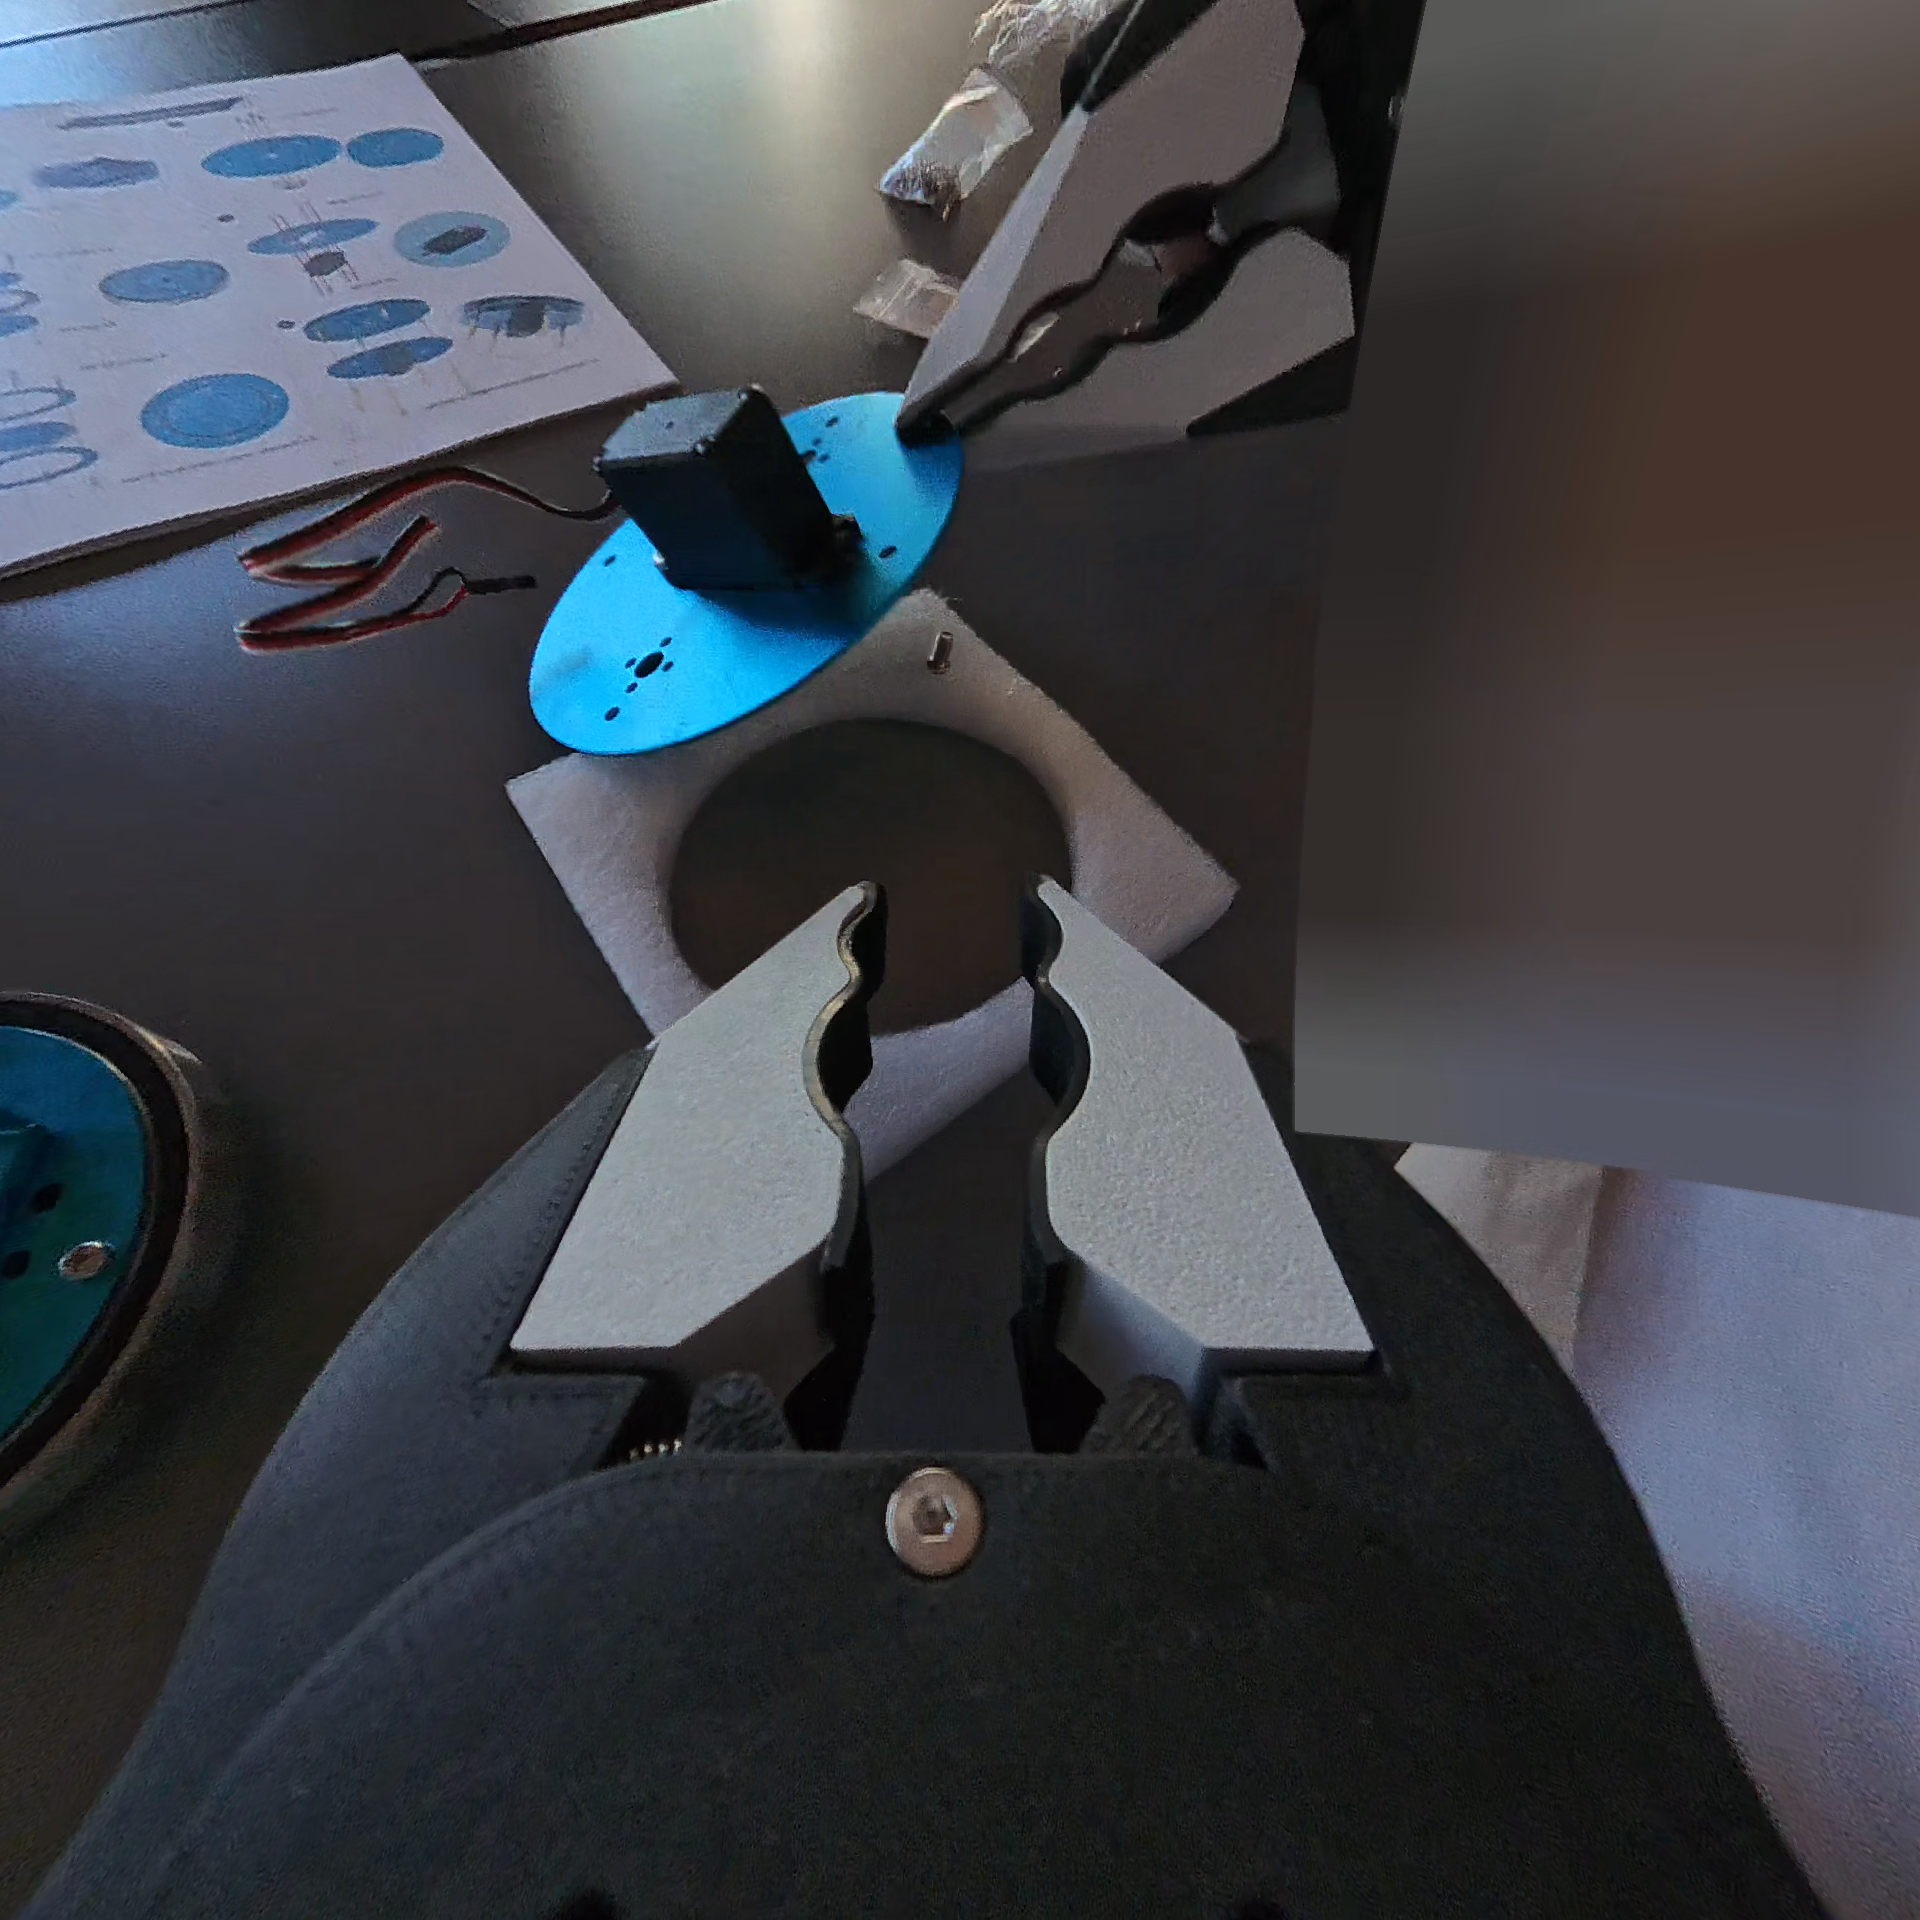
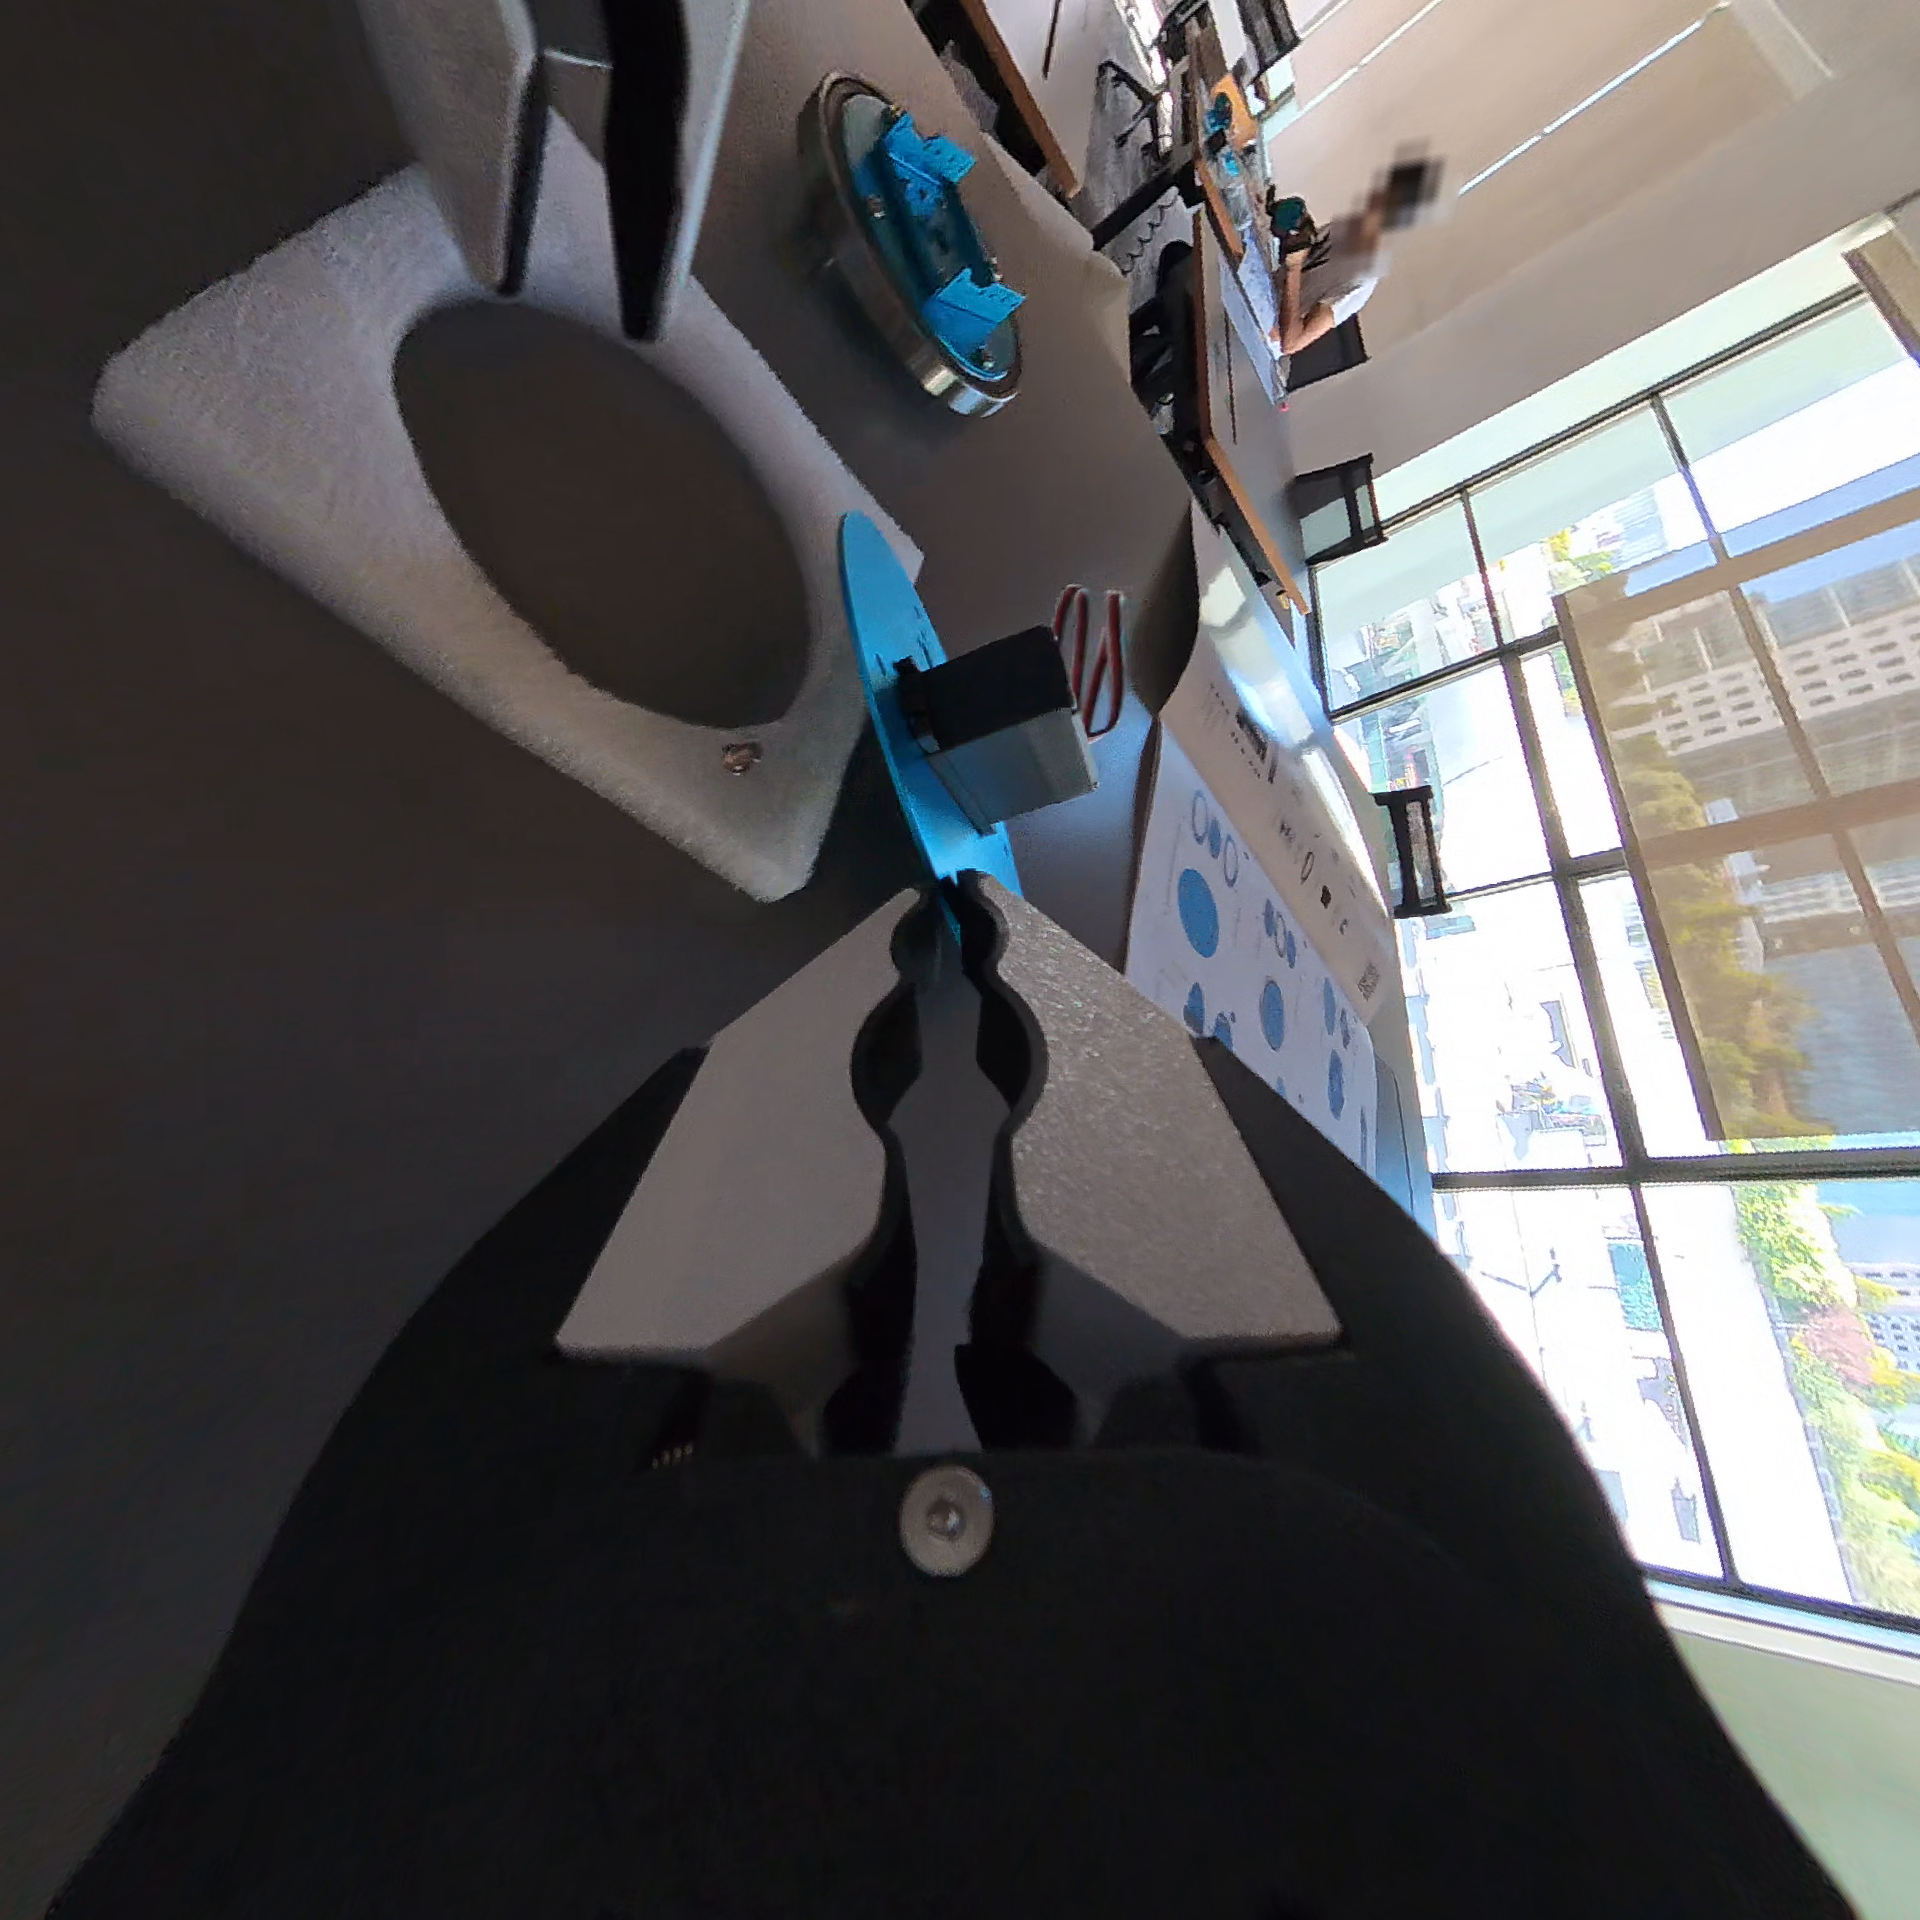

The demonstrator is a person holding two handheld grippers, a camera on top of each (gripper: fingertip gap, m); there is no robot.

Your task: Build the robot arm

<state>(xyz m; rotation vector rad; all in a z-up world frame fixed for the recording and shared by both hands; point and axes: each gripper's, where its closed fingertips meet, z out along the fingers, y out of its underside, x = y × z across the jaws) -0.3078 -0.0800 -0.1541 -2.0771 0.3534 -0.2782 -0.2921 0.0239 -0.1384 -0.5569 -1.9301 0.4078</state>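
Observation:
My right gripper is shut on the rim of a blue round plate that carries a black servo block, and holds it tilted above the dark table. In the left wrist view the plate and servo hang over the far corner of a white foam square with a round hole, with the right gripper pinching the far rim. My left gripper is open and empty, its tips over the foam's hole. A small screw lies on the foam.
A printed sheet with blue diagrams lies at the far left. The servo's red, black and white wires trail on the table. A round metal-rimmed base with blue parts sits at the left edge. Clear plastic bags lie behind. My right fingertips sit around 11 cm from my left ones.

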